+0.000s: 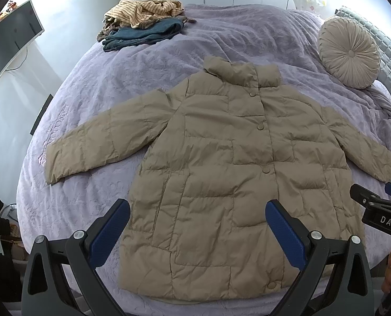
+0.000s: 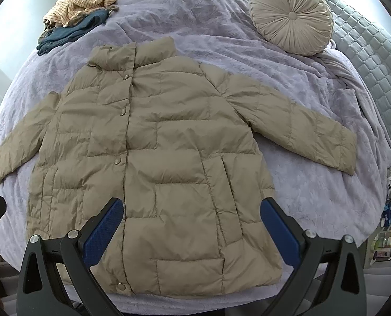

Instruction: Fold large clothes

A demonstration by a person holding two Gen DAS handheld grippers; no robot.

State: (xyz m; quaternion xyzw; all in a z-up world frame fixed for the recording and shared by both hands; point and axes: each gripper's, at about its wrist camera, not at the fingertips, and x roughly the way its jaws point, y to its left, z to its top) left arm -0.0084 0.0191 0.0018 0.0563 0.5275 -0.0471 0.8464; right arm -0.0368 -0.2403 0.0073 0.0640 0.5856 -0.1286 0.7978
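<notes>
A tan quilted puffer jacket (image 1: pixel 221 163) lies flat and buttoned on the lilac bedspread (image 1: pixel 148 60), collar away from me, both sleeves spread out. It fills the right wrist view (image 2: pixel 153 163) too. My left gripper (image 1: pixel 198 210) is open and empty, hovering above the jacket's lower hem. My right gripper (image 2: pixel 191 209) is open and empty, above the hem's right half. The right gripper's body also shows at the right edge of the left wrist view (image 1: pixel 379 210).
A pile of clothes, striped tan on dark teal (image 1: pixel 145 21), sits at the bed's far left. A round pleated beige cushion (image 1: pixel 349 52) leans at the far right by a grey quilted headboard (image 2: pixel 374 60). A monitor (image 1: pixel 11 39) stands to the left.
</notes>
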